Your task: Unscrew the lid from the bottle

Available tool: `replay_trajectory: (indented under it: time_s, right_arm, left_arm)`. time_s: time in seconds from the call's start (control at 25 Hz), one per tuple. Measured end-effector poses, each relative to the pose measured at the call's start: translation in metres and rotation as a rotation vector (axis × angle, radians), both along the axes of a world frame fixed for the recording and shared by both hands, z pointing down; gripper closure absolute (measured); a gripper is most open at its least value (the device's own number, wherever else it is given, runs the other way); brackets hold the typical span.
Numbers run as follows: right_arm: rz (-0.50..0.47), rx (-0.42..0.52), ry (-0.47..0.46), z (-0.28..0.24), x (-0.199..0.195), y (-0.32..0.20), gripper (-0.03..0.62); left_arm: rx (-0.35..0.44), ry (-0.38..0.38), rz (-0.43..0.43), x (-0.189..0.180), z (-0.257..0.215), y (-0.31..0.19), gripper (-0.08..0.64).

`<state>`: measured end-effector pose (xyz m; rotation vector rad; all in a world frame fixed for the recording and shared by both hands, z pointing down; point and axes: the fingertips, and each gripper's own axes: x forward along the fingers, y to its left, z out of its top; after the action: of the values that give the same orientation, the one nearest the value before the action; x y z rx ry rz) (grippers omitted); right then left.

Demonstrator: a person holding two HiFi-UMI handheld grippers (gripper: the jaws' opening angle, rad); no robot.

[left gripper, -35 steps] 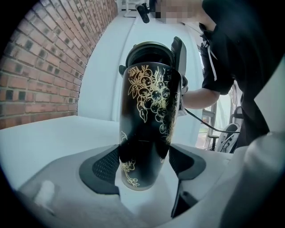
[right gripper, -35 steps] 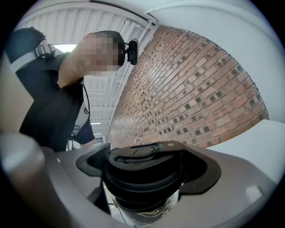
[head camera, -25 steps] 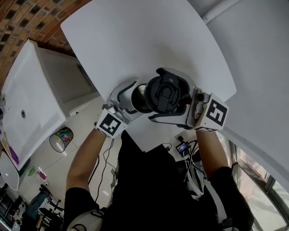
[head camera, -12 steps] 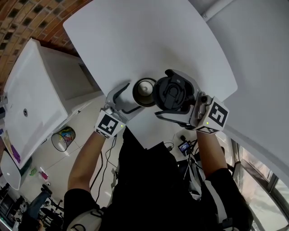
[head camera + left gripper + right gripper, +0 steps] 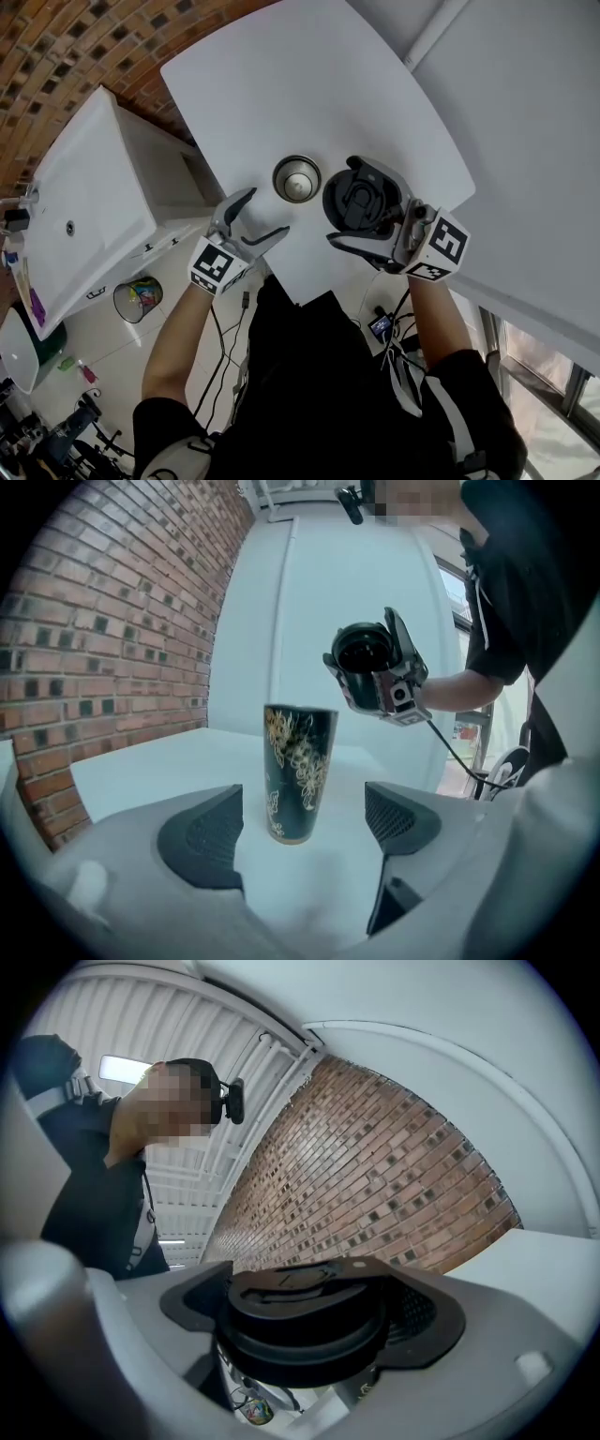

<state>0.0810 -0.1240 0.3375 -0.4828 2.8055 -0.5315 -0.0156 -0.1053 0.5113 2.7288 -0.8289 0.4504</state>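
The unscrewing itself looks finished. The bottle (image 5: pixel 296 178) stands upright on the white tabletop (image 5: pixel 309 84) with its mouth open and bare; the head view looks straight down into its metal interior. The lid (image 5: pixel 354 199) is off it, well clear of the neck, at about 3 o'clock from the bottle in the head view.

The right gripper (image 5: pixel 349 202) has the lid: its jaws stand wide but press on the black lid's rim from both sides, which the right gripper view shows plainly. From the left gripper view, the lid hangs in the air up at about 1 o'clock of the bottle, not resting on anything.

The left gripper (image 5: pixel 262 214) holds nothing. Its jaws are spread apart, with the dark, gold-patterned bottle standing beyond them in the gap and neither pad touching it. In the head view the bottle sits at about 1 o'clock from these jaws, near but apart.

What is left, as I judge it, is small: setting the lid down somewhere on the tabletop and letting go. The task sentence asks only for the lid to come off, and that part appears done.
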Motion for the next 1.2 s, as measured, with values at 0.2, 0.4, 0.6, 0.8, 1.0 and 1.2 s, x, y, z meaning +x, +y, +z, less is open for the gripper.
replay_trajectory:
  time_s: [0.2, 0.4, 0.6, 0.8, 1.0, 1.2]
  right_arm:
    - [-0.017, 0.047, 0.004, -0.034, 0.021, 0.054, 0.115]
    - [-0.015, 0.102, 0.078, -0.038, 0.006, 0.084, 0.115]
    - [-0.014, 0.09, 0.1, -0.041, -0.021, 0.137, 0.115]
    - [0.014, 0.079, 0.115, -0.032, -0.082, 0.189, 0.115]
    - [0.004, 0.143, 0.115, -0.061, -0.149, 0.244, 0.115]
    - [-0.007, 0.257, 0.161, -0.105, -0.179, 0.29, 0.115]
  left_arm:
    - [0.028, 0.008, 0.056, 0.022, -0.052, 0.049, 0.145]
    - [0.066, -0.018, 0.178, 0.031, -0.057, 0.075, 0.181]
    - [0.156, -0.069, 0.15, 0.007, -0.073, 0.108, 0.558]
    - [0.144, 0.018, 0.181, -0.051, -0.092, 0.17, 0.558]
    - [0.143, 0.082, 0.217, -0.119, -0.129, 0.227, 0.558]
    - [0.127, 0.237, 0.18, -0.147, -0.176, 0.244, 0.558]
